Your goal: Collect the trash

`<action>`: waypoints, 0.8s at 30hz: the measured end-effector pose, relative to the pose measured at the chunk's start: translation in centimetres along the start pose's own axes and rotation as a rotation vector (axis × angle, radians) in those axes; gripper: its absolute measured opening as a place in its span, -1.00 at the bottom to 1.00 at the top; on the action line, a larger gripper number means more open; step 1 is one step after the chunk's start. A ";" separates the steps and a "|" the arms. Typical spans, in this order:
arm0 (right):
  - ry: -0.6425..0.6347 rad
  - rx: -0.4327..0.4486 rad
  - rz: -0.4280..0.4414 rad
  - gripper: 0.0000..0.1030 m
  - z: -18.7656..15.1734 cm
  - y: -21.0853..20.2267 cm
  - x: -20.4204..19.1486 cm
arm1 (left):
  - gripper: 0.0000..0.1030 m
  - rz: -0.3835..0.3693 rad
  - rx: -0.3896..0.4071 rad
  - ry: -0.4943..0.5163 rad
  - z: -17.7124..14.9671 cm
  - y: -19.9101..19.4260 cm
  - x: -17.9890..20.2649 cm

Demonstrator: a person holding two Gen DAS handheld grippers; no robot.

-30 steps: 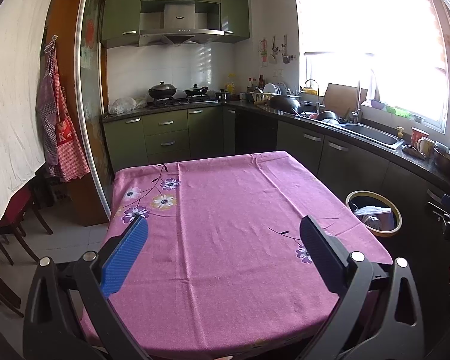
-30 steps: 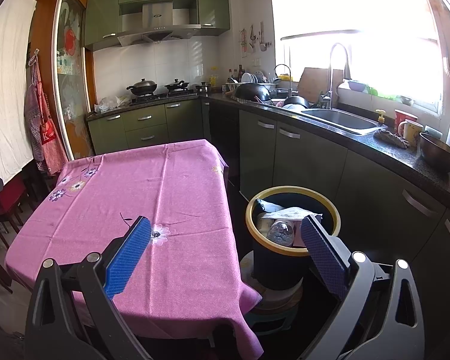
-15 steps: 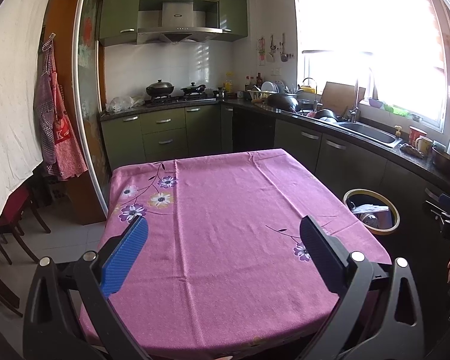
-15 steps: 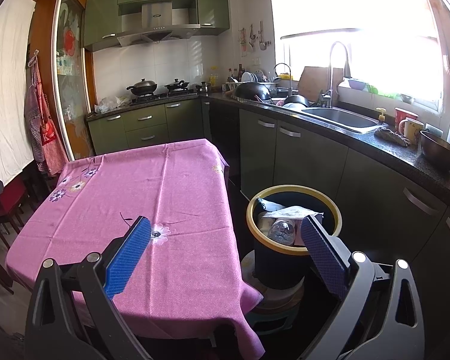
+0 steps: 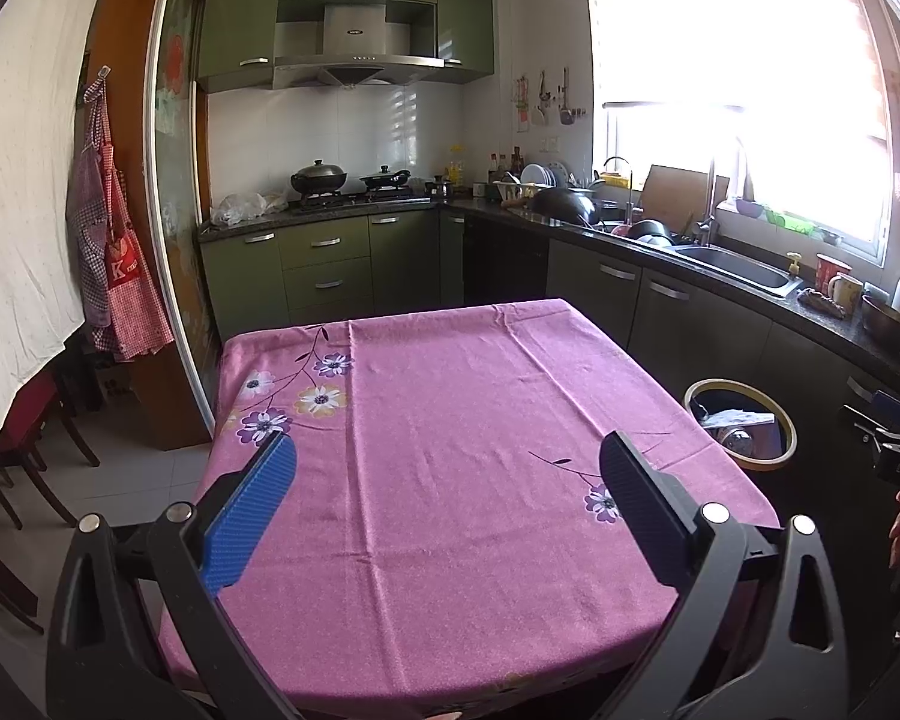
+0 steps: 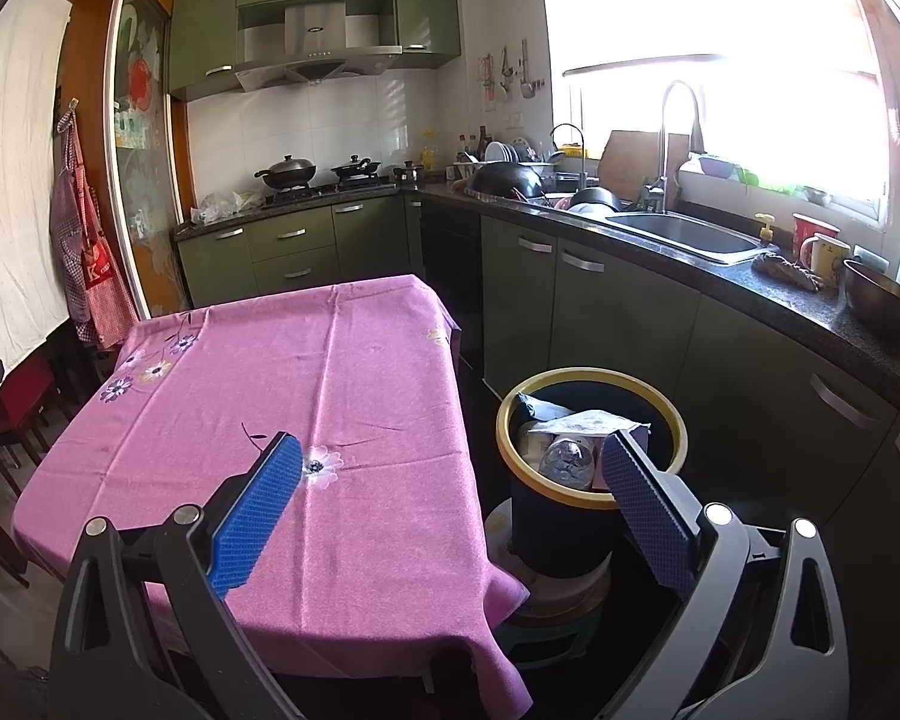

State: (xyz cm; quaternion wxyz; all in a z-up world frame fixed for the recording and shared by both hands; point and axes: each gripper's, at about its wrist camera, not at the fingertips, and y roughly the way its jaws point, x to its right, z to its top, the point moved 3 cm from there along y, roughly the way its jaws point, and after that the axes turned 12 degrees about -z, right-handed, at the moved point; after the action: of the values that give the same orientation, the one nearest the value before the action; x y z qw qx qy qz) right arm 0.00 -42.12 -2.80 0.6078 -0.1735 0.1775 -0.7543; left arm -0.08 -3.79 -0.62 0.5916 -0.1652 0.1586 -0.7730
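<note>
Little has changed. Against the earlier frames, the left view has tilted up a touch, so the table [image 5: 450,450] sits slightly lower in it, and the right view has edged a shade nearer the bin [image 6: 591,438]; nothing on the table or in the bin has shifted. The left gripper [image 5: 447,495] hangs over the near edge of the table with its jaws spread wide and nothing between them. The right gripper [image 6: 450,501] is just as wide and just as empty, held at the table's near right corner, above and just short of the bin. The trash [image 6: 570,444], a wrapper, a bottle and some packets, lies inside the bin, which stands on a low stool to the right of the table. The pink cloth [image 5: 480,570] carries no litter that I can see, so the collecting looks finished, or nearly so.
</note>
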 end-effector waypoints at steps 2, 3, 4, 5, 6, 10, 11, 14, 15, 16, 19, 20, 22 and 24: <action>0.001 0.000 0.001 0.91 0.0 0.0 0.0 | 0.87 -0.001 0.000 0.002 0.0 0.0 0.1; 0.001 0.000 0.000 0.91 0.0 0.0 0.0 | 0.87 -0.001 0.000 0.002 0.0 0.0 0.1; 0.001 0.001 0.001 0.91 0.0 0.0 0.0 | 0.87 -0.002 0.000 0.003 0.0 0.0 0.1; 0.001 0.001 0.001 0.91 0.0 0.0 0.0 | 0.87 -0.003 0.000 0.004 -0.1 0.0 0.1; 0.001 0.001 0.001 0.91 0.0 0.0 0.1 | 0.87 -0.004 0.000 0.005 0.0 0.0 0.1; 0.000 0.000 0.001 0.91 0.0 0.0 0.0 | 0.87 -0.008 0.000 0.011 0.0 0.0 0.3; 0.000 0.000 0.002 0.91 0.0 0.0 0.0 | 0.87 -0.011 0.000 0.012 0.0 0.0 0.4; 0.000 0.000 0.003 0.91 -0.1 0.1 -0.2 | 0.87 -0.014 -0.001 0.015 -0.1 0.0 0.5; 0.000 0.000 0.003 0.91 -0.1 0.1 -0.2 | 0.87 -0.013 -0.001 0.016 -0.1 0.0 0.5; 0.001 0.000 0.003 0.91 -0.1 0.1 -0.1 | 0.87 -0.014 -0.001 0.017 -0.1 0.0 0.6; 0.000 -0.001 0.002 0.91 -0.1 0.1 -0.1 | 0.87 -0.015 -0.001 0.017 -0.1 0.0 0.5; 0.000 -0.003 0.002 0.91 -0.1 0.1 -0.2 | 0.87 -0.015 0.000 0.018 -0.1 -0.1 0.5; -0.001 -0.003 0.003 0.91 -0.2 0.1 -0.2 | 0.87 -0.016 0.000 0.019 -0.1 -0.1 0.5; -0.001 -0.003 0.005 0.91 -0.2 0.1 -0.4 | 0.87 -0.016 0.000 0.018 -0.1 -0.1 0.5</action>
State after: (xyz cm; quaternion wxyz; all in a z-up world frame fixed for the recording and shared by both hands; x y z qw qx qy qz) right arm 0.07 -41.79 -3.05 0.6095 -0.1743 0.1787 -0.7525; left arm -0.33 -4.23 -0.67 0.5841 -0.1594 0.1626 -0.7791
